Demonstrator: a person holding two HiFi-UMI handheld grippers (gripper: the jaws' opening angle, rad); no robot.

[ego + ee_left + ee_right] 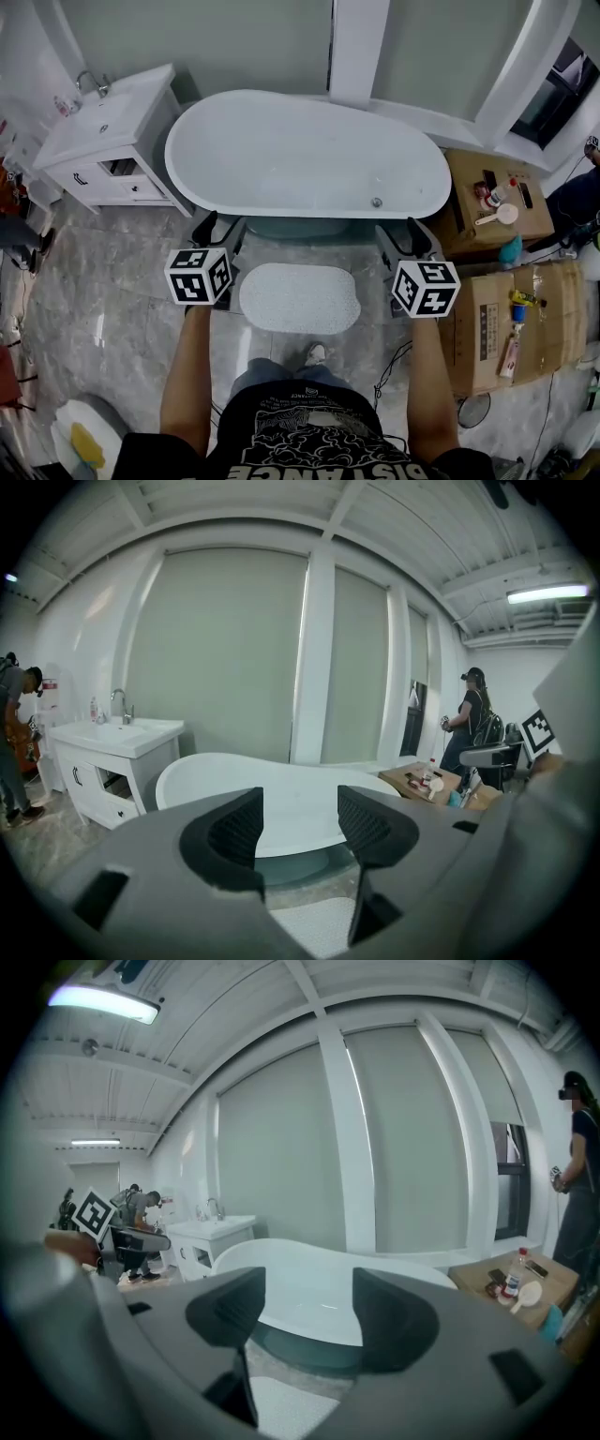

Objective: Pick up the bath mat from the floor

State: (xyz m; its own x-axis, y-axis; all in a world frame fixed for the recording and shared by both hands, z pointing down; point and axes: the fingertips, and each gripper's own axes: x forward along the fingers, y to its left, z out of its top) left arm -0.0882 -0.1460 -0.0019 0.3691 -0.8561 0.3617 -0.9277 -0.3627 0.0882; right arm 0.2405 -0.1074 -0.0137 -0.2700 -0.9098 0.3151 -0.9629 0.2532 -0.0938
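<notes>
Two claws hang spread and empty: the left claw (217, 231) and the right claw (401, 242). Their own views show only a corner of the mat (300, 298).

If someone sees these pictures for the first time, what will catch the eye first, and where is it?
The large white bathtub fills the middle of the head view. Just in front of it the pale bath mat lies flat on the grey floor. The left gripper and the right gripper hang open above the mat's two ends, both empty.
</notes>
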